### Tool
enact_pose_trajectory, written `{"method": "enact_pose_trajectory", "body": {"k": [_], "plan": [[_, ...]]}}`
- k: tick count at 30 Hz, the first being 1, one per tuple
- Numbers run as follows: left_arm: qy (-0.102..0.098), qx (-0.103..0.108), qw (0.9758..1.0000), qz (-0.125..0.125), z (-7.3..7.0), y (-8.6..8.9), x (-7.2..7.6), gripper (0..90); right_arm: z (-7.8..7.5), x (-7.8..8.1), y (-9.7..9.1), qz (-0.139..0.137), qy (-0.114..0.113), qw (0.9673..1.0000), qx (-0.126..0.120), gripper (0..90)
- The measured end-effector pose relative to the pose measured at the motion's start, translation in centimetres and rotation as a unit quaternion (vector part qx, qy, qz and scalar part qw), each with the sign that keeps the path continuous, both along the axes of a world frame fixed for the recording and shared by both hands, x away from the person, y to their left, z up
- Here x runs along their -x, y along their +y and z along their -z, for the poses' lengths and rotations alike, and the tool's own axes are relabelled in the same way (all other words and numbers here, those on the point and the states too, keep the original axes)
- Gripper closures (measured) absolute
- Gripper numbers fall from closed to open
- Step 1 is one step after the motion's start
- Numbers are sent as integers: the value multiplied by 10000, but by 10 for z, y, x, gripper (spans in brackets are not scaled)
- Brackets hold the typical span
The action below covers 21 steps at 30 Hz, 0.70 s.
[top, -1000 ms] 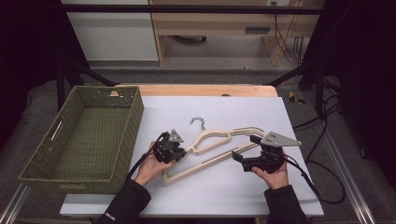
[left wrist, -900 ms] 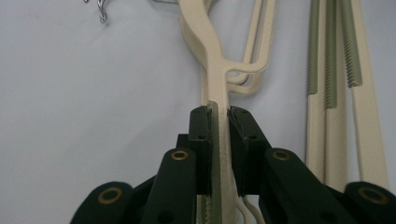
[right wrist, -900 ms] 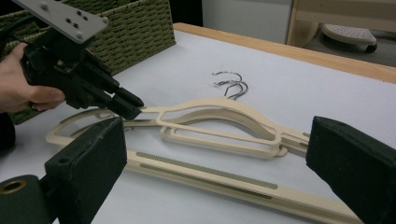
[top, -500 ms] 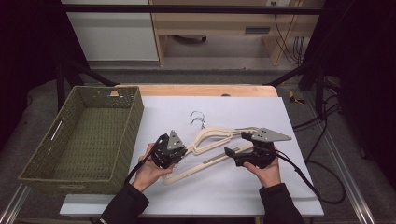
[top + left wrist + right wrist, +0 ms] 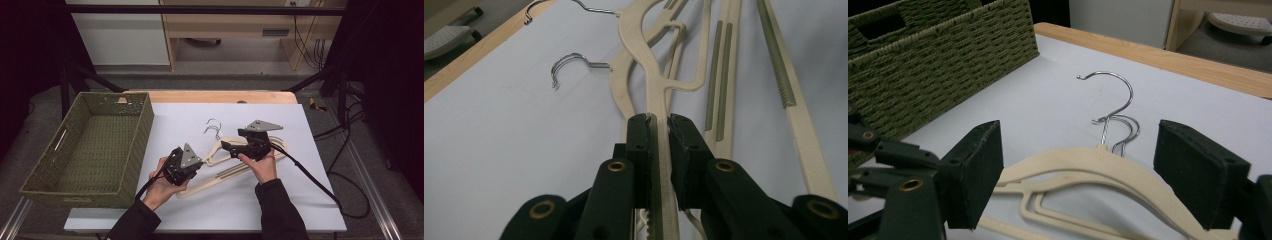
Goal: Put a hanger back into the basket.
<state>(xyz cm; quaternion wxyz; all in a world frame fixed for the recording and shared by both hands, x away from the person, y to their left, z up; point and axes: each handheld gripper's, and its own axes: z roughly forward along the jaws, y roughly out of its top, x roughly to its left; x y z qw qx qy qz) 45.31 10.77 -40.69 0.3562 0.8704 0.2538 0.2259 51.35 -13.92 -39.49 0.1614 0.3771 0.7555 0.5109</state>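
High view. White table (image 5: 165, 125) with wooden far edge. Green woven basket (image 5: 90, 150) at left, well apart from the work. Cream hangers (image 5: 235, 172), stacked, near table centre, metal hooks (image 5: 214, 127) pointing away from the person. Left gripper (image 5: 192, 167) at the stack's left arm, held in a hand from below; jaw gap hidden here by the gripper body. Right gripper (image 5: 226, 146) above the stack's neck, grey three-cornered plate on top, cable trailing off to the right.

Left gripper view. Seen here, not from above: left gripper (image 5: 663, 125) pinching one thin cream arm of the top hanger (image 5: 659, 100), pads pressed against both faces. Ribbed green grip strips (image 5: 719, 85) along the trouser bars of the hangers. Two hooks at upper left, one behind the other. Notched edge on the held arm near the bottom of the frame.

Right gripper view. Seen here: right gripper (image 5: 1078, 175) spread wide, jaws having just been closing, pads touching nothing, the hanger shoulder (image 5: 1088, 160) lying beyond and between them. Hook (image 5: 1118, 100) upright, a second lower beside it. Basket (image 5: 933, 65) wall at upper left.
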Motion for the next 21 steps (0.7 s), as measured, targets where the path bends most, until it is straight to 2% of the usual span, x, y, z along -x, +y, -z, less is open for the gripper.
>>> {"method": "enact_pose_trajectory", "body": {"k": [7, 14, 17, 18, 21], "plan": [[-32, 24, 10000, 1, -1, -1, 4, 798, 2, -16, 12, 103, 48, 9997, 199, 274], [-89, 50, 9999, -9, -3, 0, 9, 797, 12, -33, 25, 265, 299, 9985, 378, 429], [-113, -93, 9999, 37, -3, 1, 10, 797, 17, -40, 28, 290, 471, 9977, 390, 500], [-103, 5, 9999, -5, -2, 0, 10, 797, 18, -41, 30, 300, 544, 9972, 414, 523], [-89, -25, 10000, 22, -1, -1, 10, 797, 23, -47, 34, 324, 633, 9958, 574, 582]]}}
